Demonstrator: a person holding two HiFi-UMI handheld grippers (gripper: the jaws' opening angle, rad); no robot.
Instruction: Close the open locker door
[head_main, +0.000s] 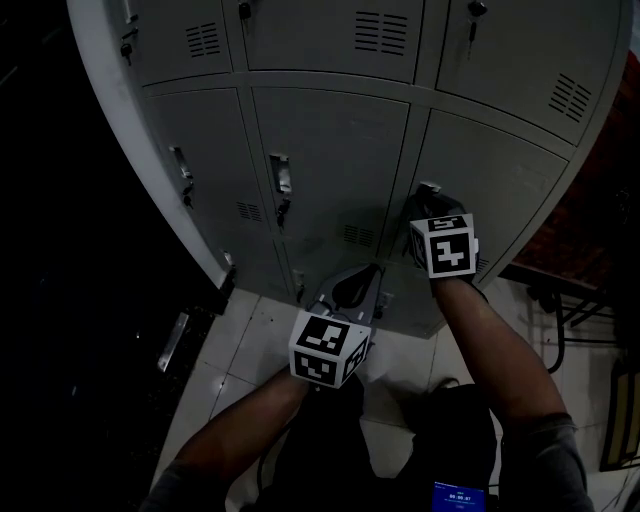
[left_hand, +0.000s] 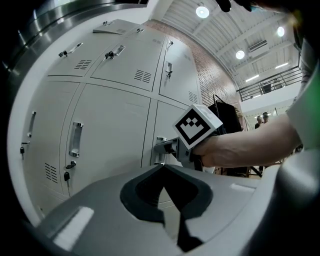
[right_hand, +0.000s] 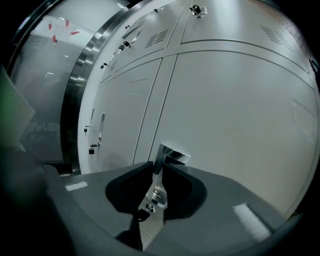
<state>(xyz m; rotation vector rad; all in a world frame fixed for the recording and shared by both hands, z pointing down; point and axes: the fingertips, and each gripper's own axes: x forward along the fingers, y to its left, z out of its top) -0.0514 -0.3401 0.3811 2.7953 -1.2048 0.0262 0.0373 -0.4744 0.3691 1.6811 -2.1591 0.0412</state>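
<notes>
- The right gripper (right_hand: 152, 202) has its two dark jaws drawn in on the upright chrome pull handle (right_hand: 163, 159) of the grey sheet-metal locker door (right_hand: 240, 115). The handle stands in the slot between them, and the small lock below it shows there too.
- In the head view, this door (head_main: 500, 185) is in the right column of the grey locker bank (head_main: 330, 150), middle row. The right gripper (head_main: 424, 203) is pressed up to the door's left edge.
- The door face looks level, or very nearly level, with the neighbouring doors. No dark gap shows along its edge in any view, so the swing seems all but finished.
- Whether the latch has caught cannot be told from here.
- The left gripper (left_hand: 170, 205) has its jaws closed to a thin slit with nothing between them. It sits low and clear of the lockers (head_main: 352, 290), pointing towards the lower doors and taking no part in the closing.
- Seen from the left gripper view, the right gripper (left_hand: 167, 148) with its black-and-white marker cube (left_hand: 197, 125) meets the handle squarely.
- What seems left is a last firm push to seat the door, then opening the jaws and drawing the gripper off the handle.
</notes>
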